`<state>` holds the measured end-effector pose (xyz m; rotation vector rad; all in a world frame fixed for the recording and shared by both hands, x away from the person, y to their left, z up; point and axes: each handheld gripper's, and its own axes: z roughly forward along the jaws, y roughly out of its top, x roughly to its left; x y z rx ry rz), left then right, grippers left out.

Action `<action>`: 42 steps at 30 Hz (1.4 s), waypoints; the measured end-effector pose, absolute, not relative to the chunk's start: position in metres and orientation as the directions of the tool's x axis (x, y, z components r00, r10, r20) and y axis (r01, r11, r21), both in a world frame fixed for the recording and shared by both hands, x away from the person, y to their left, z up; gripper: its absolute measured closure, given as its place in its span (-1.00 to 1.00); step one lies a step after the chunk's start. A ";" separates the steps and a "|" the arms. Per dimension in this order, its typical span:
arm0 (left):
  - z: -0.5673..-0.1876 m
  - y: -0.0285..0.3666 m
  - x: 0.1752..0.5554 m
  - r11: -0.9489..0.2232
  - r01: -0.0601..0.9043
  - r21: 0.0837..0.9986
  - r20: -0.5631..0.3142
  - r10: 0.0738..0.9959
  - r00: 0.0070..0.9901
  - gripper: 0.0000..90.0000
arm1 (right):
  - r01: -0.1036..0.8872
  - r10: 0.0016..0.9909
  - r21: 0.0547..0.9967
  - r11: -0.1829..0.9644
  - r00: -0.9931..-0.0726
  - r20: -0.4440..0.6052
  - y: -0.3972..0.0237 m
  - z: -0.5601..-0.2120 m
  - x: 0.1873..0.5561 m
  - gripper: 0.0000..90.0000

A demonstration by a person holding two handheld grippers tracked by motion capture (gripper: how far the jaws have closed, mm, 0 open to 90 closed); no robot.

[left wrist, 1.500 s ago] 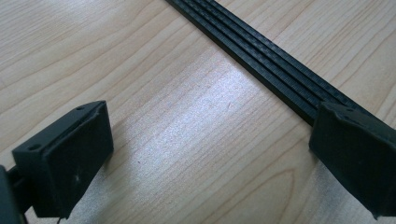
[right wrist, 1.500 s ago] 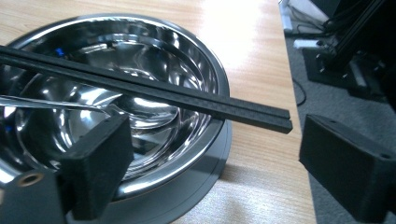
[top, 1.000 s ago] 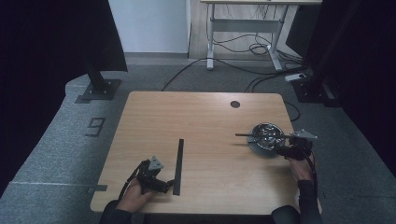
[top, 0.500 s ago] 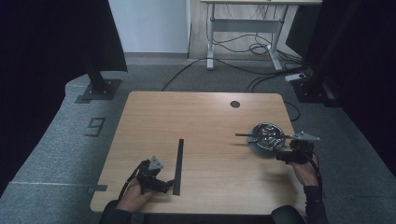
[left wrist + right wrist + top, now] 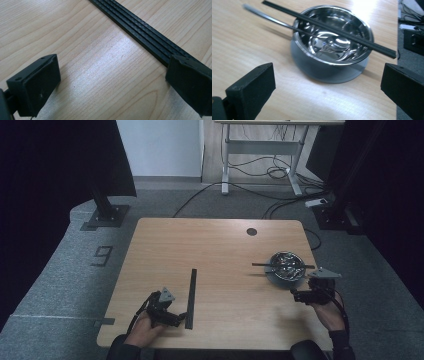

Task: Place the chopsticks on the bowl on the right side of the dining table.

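My right claw gapes before the steel bowl, a black stick across its rim. My left claw, jaws apart, straddles bare surface beside the ridged black strip.

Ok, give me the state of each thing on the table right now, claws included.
Left claw: open, one jaw at the strip, gripping nothing.
Right claw: open, short of the bowl.
Strip: flat on the table.
Bowl: upright, empty.
Black stick: lying across the bowl's rim.
Metal rod: leaning on the rim.
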<state>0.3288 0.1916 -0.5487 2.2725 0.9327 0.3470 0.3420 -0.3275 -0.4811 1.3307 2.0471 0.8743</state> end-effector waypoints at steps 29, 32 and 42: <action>-0.549 0.192 0.329 -0.537 0.530 0.656 -0.003 0.701 0.713 -1.00 | 0.509 0.791 0.741 0.437 -0.610 -0.047 -0.243 -0.478 0.327 -1.00; -0.549 0.192 0.329 -0.538 0.530 0.656 -0.003 0.700 0.714 -1.00 | 0.502 0.775 0.738 0.451 -0.631 -0.044 -0.231 -0.481 0.331 -1.00; -0.549 0.192 0.329 -0.538 0.529 0.656 -0.004 0.699 0.715 -1.00 | 0.490 0.733 0.710 0.507 -0.678 -0.056 -0.202 -0.495 0.345 -1.00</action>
